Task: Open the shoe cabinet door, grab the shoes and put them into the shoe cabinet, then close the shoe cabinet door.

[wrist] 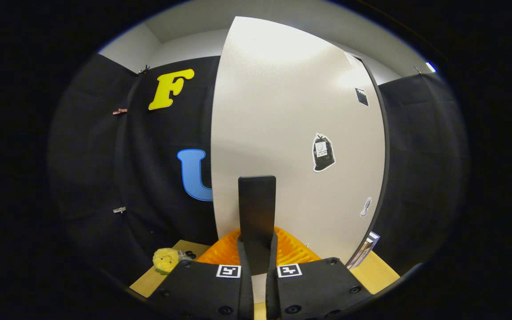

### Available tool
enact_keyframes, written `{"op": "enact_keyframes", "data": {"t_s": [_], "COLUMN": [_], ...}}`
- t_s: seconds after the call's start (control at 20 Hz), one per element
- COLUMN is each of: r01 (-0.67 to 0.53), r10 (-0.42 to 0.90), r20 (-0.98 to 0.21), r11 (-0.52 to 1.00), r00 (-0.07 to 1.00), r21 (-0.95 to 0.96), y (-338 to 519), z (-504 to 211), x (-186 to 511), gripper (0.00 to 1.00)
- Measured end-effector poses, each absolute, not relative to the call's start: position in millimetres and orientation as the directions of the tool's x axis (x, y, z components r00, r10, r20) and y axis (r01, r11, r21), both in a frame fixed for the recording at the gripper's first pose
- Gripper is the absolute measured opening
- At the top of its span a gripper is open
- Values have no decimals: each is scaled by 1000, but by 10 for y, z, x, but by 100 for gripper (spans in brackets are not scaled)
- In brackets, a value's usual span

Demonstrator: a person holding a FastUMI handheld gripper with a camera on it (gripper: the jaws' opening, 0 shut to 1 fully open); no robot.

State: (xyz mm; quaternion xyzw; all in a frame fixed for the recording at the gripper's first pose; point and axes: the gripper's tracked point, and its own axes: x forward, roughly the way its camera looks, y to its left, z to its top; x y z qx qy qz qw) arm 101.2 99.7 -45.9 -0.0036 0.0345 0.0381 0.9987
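The white shoe cabinet door stands close ahead, a tall pale panel with a few stickers on it. A flat black handle rises upright from between my fingers, in front of the door's lower left part. My gripper is shut on this handle, with its orange ribbed fingers pressed against the handle from both sides. The door's dark right edge curves down to the wooden surface under the cabinet.
A yellow plush toy lies on the wooden surface left of my fingers, with small dark bits beside it. Some booklets lean at the door's lower right corner. The black cloth wall hangs behind.
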Motion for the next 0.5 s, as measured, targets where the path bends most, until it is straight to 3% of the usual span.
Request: {"op": "enact_keyframes", "data": {"t_s": [0.5], "r01": [-100], "r10": [102], "r20": [-62], "r11": [995], "r00": [993], "r21": [21], "y": [279], "z": [-398], "x": [227], "gripper": [14]}}
